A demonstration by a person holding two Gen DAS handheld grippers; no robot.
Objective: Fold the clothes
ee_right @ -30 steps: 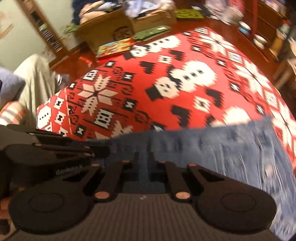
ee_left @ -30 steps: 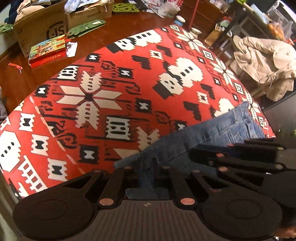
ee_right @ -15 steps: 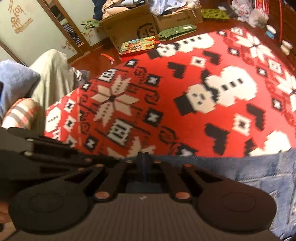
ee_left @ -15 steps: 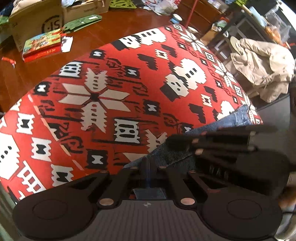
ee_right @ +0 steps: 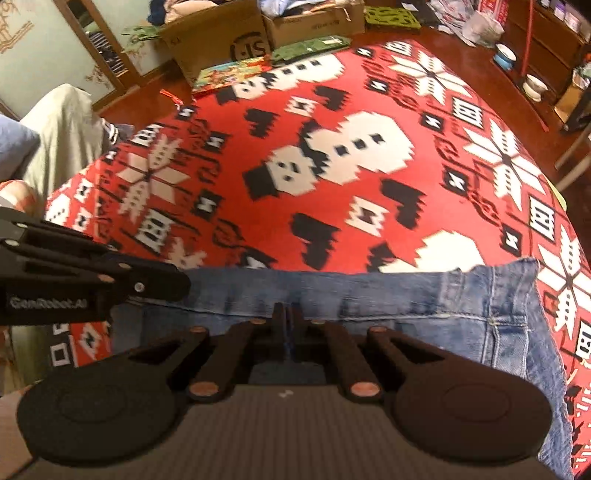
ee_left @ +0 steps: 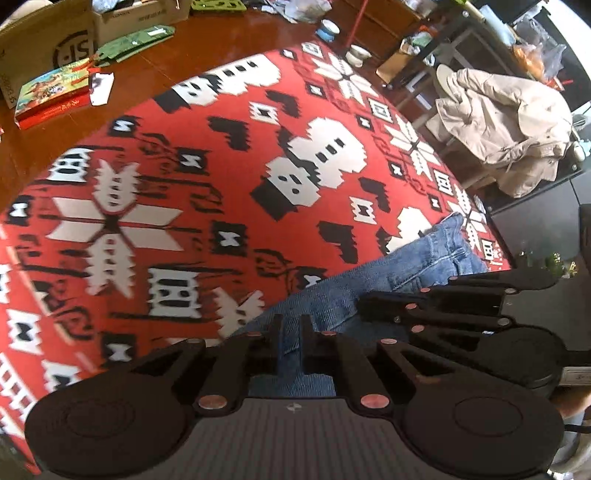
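A surface draped in a red blanket patterned with white snowmen and snowflakes fills a cluttered room, with two cardboard boxes on the wooden floor beyond it and one beige coat heaped to the far right of the left hand-held gripper. One pair of blue jeans lies along the blanket's near edge, directly ahead of both tools. The left hand-held gripper's jaws stand slightly apart around a denim fold, while the right hand-held gripper, level beside it, is clenched on the jeans' edge.
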